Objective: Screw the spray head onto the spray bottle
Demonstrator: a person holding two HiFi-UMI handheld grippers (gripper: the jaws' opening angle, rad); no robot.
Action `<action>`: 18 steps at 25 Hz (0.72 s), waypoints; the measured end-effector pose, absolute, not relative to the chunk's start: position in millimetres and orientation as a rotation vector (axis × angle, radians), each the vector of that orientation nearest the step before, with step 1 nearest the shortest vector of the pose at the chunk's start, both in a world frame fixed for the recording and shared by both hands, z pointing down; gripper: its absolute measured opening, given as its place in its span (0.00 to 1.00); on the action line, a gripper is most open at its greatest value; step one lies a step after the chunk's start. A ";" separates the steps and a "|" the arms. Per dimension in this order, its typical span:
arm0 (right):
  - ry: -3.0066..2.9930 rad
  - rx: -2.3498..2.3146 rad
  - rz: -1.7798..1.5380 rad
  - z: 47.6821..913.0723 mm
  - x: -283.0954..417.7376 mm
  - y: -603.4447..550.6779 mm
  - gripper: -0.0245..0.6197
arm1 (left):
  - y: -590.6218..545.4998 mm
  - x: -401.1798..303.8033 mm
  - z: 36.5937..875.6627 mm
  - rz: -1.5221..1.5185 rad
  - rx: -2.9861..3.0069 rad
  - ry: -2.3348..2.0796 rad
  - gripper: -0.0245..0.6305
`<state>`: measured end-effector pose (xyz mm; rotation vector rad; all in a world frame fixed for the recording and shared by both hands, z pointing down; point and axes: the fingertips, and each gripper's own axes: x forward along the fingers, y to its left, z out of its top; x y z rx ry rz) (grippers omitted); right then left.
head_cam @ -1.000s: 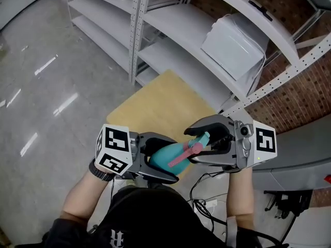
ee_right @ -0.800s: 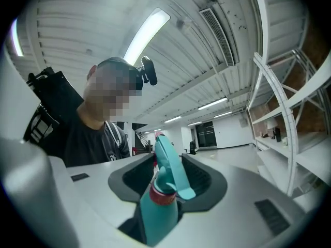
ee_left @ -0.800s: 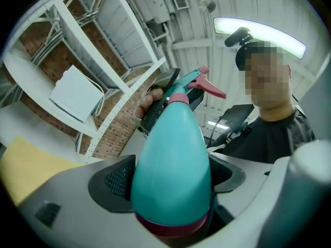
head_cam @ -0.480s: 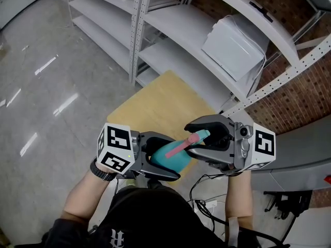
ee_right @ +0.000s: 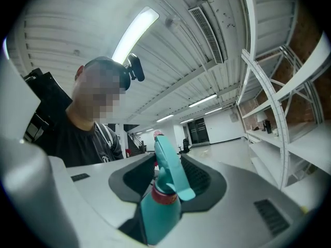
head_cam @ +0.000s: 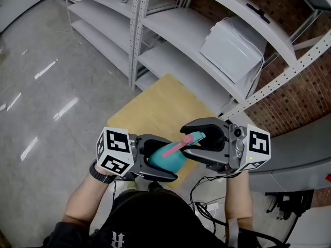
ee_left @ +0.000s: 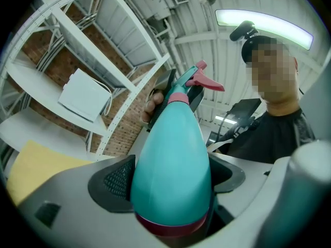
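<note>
Rolled since a second ago, the spray head (head_cam: 192,137) sits on the teal spray bottle (head_cam: 160,160) with its pink trigger (head_cam: 173,149) higher. The right tongs (head_cam: 184,141), just closing, grip it; the left tongs (head_cam: 175,158) clamp the bottle's body. Below lies a wooden table (head_cam: 155,105), with grey shelving (head_cam: 176,61) at twelve o'clock, a white box (head_cam: 232,48) at one and cables (head_cam: 202,190) at five.

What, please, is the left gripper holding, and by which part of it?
The teal plastic spray bottle, clamped across its wide lower body near the base.
</note>
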<state>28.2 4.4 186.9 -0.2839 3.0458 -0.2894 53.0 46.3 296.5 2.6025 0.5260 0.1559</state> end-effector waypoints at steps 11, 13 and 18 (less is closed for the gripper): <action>2.826 -0.534 -0.202 158.3 41.6 8.6 0.30 | 49.2 4.2 283.2 -0.151 2.626 0.422 0.66; 2.732 -0.669 -0.312 175.9 57.7 1.7 0.30 | 33.2 -13.4 284.7 -0.194 2.688 0.317 0.67; 2.551 -0.996 -0.533 252.0 92.9 29.3 0.17 | 33.5 -22.2 329.6 -0.148 2.708 0.189 0.67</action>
